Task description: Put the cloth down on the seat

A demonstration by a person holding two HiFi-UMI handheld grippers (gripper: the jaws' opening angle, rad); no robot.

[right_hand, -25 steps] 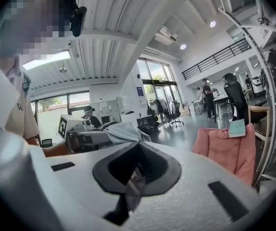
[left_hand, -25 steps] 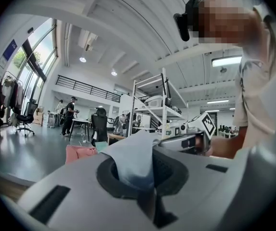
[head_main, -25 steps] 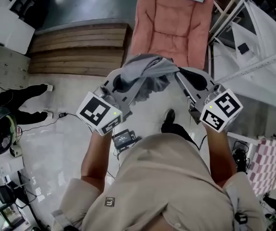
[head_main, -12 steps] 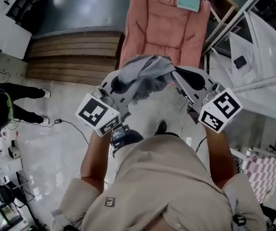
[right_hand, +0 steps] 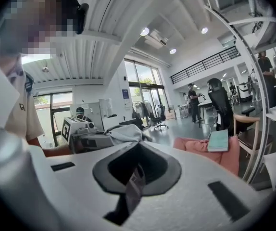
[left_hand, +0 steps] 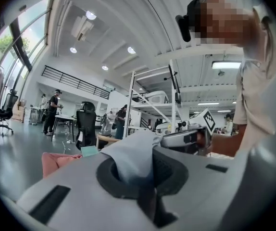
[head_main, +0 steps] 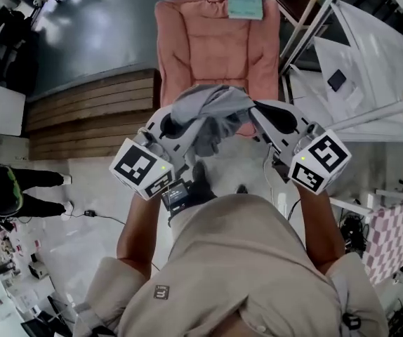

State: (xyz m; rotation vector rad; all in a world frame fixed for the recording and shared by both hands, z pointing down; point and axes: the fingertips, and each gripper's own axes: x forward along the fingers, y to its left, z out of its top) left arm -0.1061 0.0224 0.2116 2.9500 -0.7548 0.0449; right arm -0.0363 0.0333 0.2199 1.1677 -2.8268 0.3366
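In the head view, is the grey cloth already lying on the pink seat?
No, the grey cloth is held up by the left gripper and the right gripper, not resting on the pink seat.

Quick colour rundown: the cloth (head_main: 208, 111) between the fingers is plain light grey, slightly bluish, no print. The left gripper (head_main: 175, 123) and right gripper (head_main: 259, 112) are pale grey with dark grey insides, and each has a cube of black-and-white square markers. Just past the fingers, the seat (head_main: 215, 48) is salmon pink with a quilted grid. There's a mint-green sheet (head_main: 244, 1) at its far end. Left of the fingers you get brown wooden planks (head_main: 89, 107), then dark glossy floor (head_main: 96, 34). The shirt (head_main: 250, 272) is beige.
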